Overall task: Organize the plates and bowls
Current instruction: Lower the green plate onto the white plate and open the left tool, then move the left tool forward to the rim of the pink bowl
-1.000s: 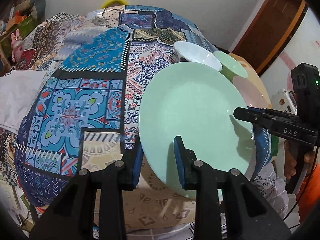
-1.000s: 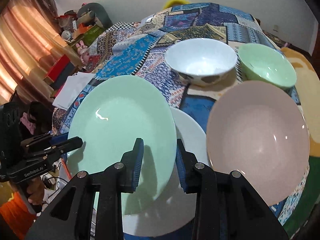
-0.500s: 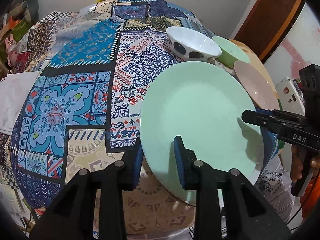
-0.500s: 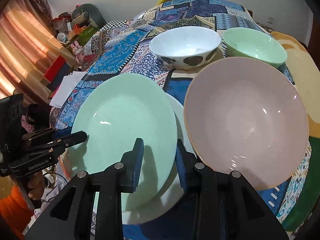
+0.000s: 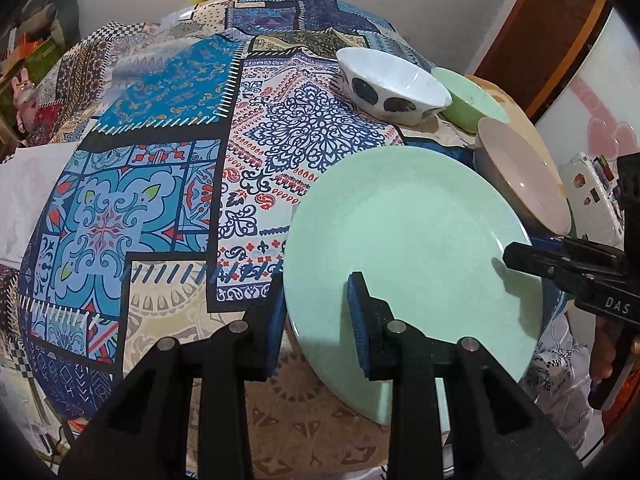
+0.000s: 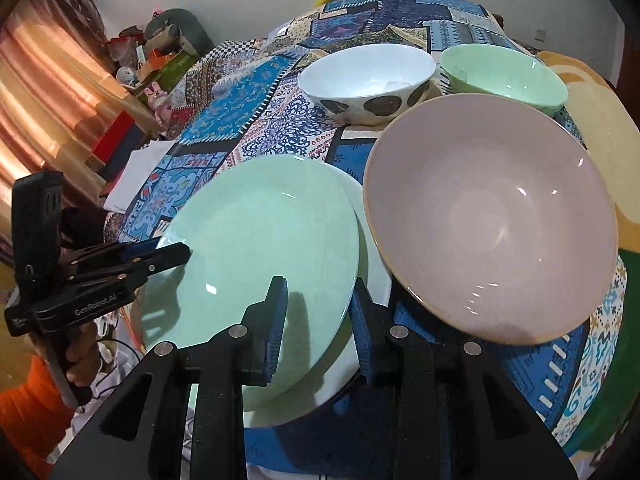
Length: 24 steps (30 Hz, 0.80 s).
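A mint-green plate [image 5: 412,248] [image 6: 260,236] hangs tilted over the table's near edge, held at both sides. My left gripper [image 5: 316,292] is shut on its left rim, and its fingertips [image 6: 176,250] show clamped there in the right wrist view. My right gripper [image 6: 318,292] is shut on the opposite rim, and its fingers [image 5: 516,258] reach in from the right in the left wrist view. Under the green plate lies a white plate [image 6: 372,216], mostly hidden. Beside them sits a large pink bowl [image 6: 492,216] [image 5: 520,176].
A white bowl with dark spots [image 6: 368,76] [image 5: 392,84] and a green bowl [image 6: 500,72] [image 5: 468,104] stand farther back on the patchwork tablecloth [image 5: 160,184]. White paper [image 6: 136,176] lies at the left edge. A person's hand and orange sleeve [image 6: 24,412] hold the left gripper.
Both grippers have carried the green plate lower and closer to the table, over the white plate. The bowls behind it now show above its rim.
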Tool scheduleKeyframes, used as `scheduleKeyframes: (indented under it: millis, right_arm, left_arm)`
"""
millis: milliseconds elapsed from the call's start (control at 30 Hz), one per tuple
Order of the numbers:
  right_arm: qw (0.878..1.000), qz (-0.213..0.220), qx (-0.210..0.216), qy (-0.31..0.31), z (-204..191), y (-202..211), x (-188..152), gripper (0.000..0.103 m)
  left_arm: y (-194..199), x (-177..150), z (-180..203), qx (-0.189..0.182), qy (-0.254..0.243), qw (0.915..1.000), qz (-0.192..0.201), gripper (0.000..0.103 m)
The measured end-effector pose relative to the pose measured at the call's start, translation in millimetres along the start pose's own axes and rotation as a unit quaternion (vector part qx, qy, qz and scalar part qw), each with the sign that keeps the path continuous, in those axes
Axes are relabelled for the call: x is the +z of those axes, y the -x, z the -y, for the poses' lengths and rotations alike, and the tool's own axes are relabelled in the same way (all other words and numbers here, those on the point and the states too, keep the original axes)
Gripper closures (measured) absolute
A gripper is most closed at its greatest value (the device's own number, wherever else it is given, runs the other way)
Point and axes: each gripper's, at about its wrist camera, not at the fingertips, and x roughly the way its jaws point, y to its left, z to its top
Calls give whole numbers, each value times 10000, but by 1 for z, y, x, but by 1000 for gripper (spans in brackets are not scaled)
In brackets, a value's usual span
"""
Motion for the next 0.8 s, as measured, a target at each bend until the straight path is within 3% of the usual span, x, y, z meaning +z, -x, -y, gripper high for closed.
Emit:
scheduleKeyframes:
  millis: [433, 600, 733, 800]
  right_arm:
    - [9996, 175, -197, 97, -6, 12, -9, 73]
    - [9980, 411, -419, 214, -6, 24, -9, 73]
    - [9966, 667, -435, 207, -5, 40, -6, 73]
    - [9956, 793, -441, 220, -5, 47, -4, 73]
  left_arm:
    - [12, -8, 0, -71, -16, 10000, 19, 73]
    - [31, -8, 5, 178, -148, 9992, 339, 62]
    - [46, -3, 11, 254, -207, 9978, 577, 60]
    - [52, 1, 16, 272, -260, 9970, 678, 53]
